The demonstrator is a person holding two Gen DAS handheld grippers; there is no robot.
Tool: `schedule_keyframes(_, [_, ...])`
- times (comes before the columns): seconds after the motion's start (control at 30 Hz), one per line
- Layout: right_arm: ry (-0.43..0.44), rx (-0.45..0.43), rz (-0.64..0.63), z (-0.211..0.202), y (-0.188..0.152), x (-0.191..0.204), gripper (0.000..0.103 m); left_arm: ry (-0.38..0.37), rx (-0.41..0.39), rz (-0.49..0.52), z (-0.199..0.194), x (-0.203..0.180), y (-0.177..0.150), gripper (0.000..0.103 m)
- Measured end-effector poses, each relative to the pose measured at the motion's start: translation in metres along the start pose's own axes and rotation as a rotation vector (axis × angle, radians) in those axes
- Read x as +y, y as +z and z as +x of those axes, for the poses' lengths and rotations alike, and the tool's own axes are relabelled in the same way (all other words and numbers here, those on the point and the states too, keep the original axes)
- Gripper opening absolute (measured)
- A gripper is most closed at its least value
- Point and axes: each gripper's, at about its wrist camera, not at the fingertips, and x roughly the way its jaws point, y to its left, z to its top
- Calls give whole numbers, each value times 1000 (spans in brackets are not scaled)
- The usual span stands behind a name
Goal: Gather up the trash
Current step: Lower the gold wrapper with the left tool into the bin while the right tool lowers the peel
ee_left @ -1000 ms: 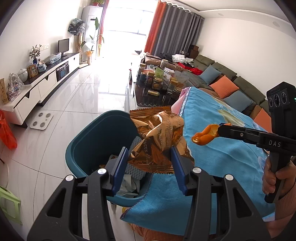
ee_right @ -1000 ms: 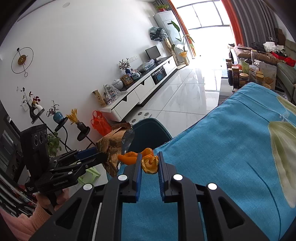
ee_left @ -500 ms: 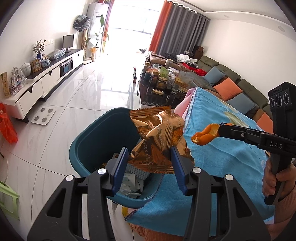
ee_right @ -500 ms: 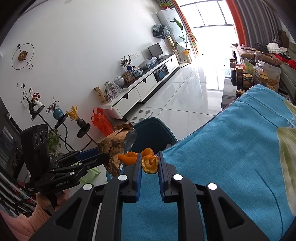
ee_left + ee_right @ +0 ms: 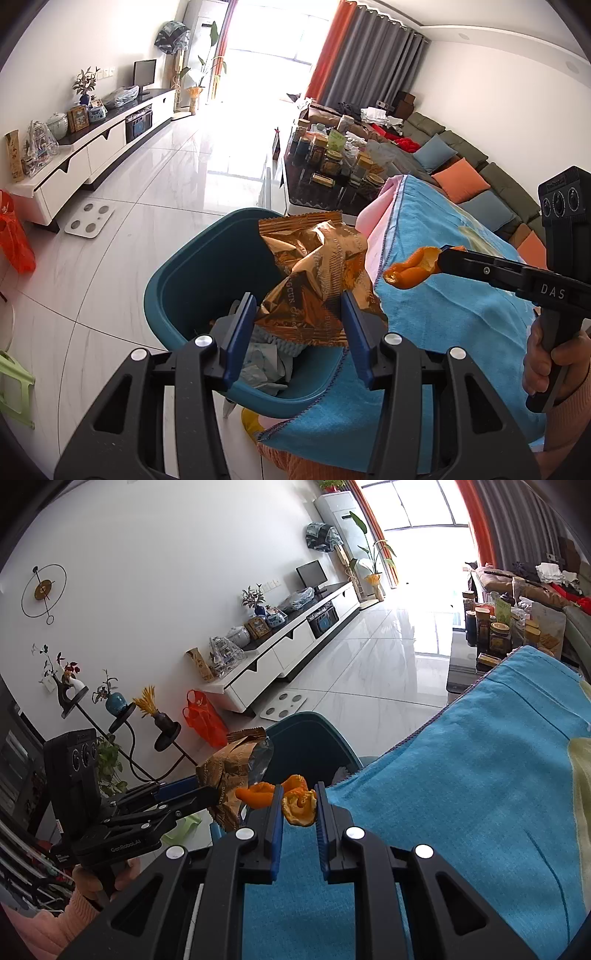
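A crumpled bronze foil wrapper (image 5: pixel 314 280) hangs over the teal trash bin (image 5: pixel 192 280); curled orange peel (image 5: pixel 297 805) hangs right of it.

- Left gripper (image 5: pixel 298 325): its blue-padded fingers (image 5: pixel 242 332) are pressing from both sides on what lies between them, the jaws standing moderately apart. In the right wrist view it is pointing rightward, level.
- Left hand (image 5: pixel 99 880): it is wrapping the handle from below, a pink sleeve covering the wrist.
- Right gripper (image 5: pixel 298 812): its jaws are standing close together, pinching at the pad tips.
- Right hand (image 5: pixel 550 363): it is gripping the handle, the gripper reaching leftward, an orange sleeve at the wrist.
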Motion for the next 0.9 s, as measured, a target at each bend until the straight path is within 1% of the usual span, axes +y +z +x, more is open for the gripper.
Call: schedule_keyframes(0.9, [-25,33,2,21,9,3,15,29,36,-32,19,10,2,47])
